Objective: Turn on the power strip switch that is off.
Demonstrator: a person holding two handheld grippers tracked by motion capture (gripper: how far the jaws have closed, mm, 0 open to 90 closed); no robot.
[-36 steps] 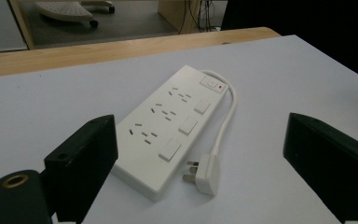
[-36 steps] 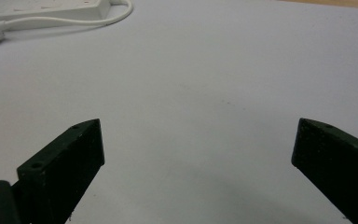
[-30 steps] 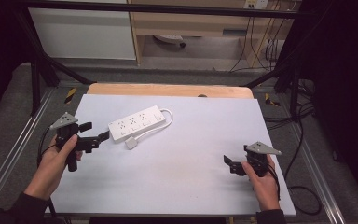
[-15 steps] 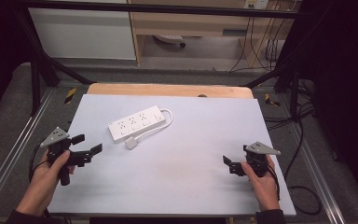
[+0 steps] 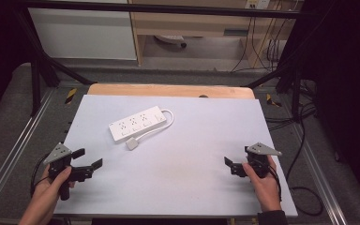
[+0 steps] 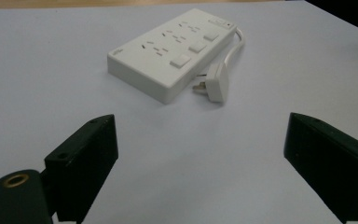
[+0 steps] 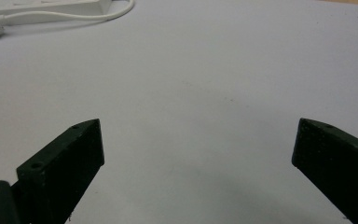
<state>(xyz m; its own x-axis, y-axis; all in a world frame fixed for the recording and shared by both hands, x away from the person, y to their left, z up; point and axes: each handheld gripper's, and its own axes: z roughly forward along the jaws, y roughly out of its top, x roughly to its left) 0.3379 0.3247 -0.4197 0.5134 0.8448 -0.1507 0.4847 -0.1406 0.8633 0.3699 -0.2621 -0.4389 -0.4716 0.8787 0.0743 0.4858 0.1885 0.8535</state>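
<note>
Both tongs are spread wide with nothing in them: left tongs [image 5: 85, 161] and right tongs [image 5: 236, 159] sit at the table's [image 5: 192, 187] near corners. The strip [image 5: 137, 124] lies far-centre, its plug [image 5: 132, 143] beside it, apparently unplugged. Basically nothing's started yet.

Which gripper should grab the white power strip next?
Probably the left gripper: it sits nearer the power strip, its open jaws point toward it. The right gripper is farther off across the table.

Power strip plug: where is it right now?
In the high view, the plug lies unplugged on the white table, just front-right of the power strip, left of centre.
</note>
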